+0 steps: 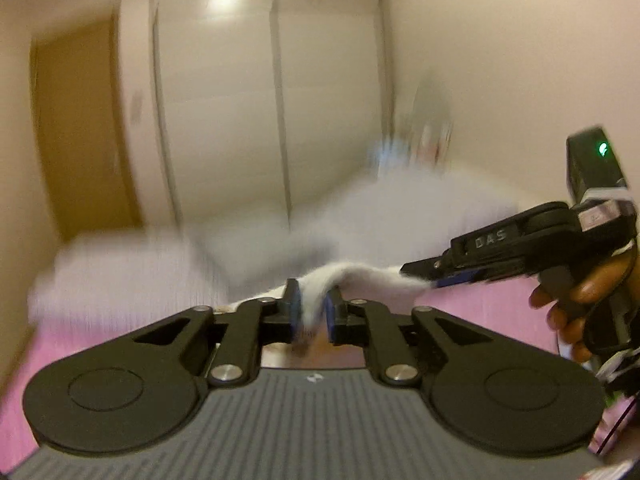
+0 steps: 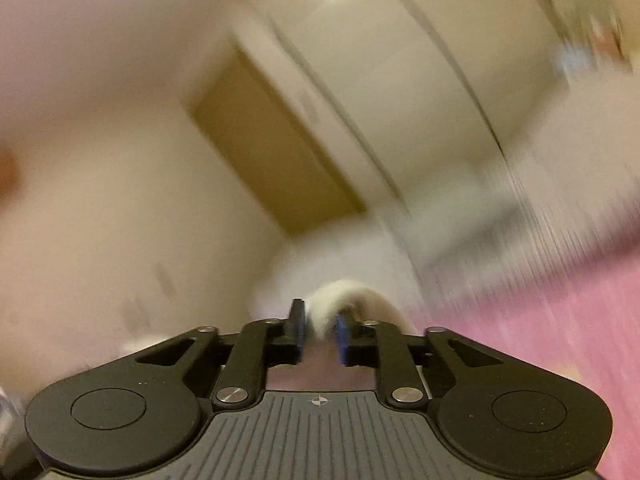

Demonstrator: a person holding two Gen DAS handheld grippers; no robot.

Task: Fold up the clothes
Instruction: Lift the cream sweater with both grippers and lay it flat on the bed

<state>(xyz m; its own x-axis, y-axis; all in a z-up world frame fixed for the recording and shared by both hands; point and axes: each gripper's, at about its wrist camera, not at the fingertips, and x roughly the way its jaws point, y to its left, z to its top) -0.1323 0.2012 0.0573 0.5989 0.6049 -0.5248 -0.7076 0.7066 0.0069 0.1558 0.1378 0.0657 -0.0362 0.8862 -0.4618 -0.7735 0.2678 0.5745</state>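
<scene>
Left tongs (image 1: 312, 312) clenched on a fluffy white cloth (image 1: 360, 276), pads pressed into the strip that fills the narrow gap. Same cloth stretched rightward as a short band, clear above the pink bed (image 1: 480, 308), to the tip of the right tongs (image 2: 320, 328), seen from the side with a hand (image 1: 576, 300) wrapped round the grip. From the right wrist view, right tongs released: pads standing apart, a tuft of the cloth lying loosely between them and curling over the right-hand pad. Beyond the cloth, a smeared pale heap of bedding (image 1: 120, 268) across the far end of the bed, too blurred to sort out. Behind that, tall cream wardrobe doors (image 1: 224, 120) and a brown wooden door (image 1: 76, 132) to their left. Bare walls on both sides. Nothing between the two tongs except the cloth itself.
</scene>
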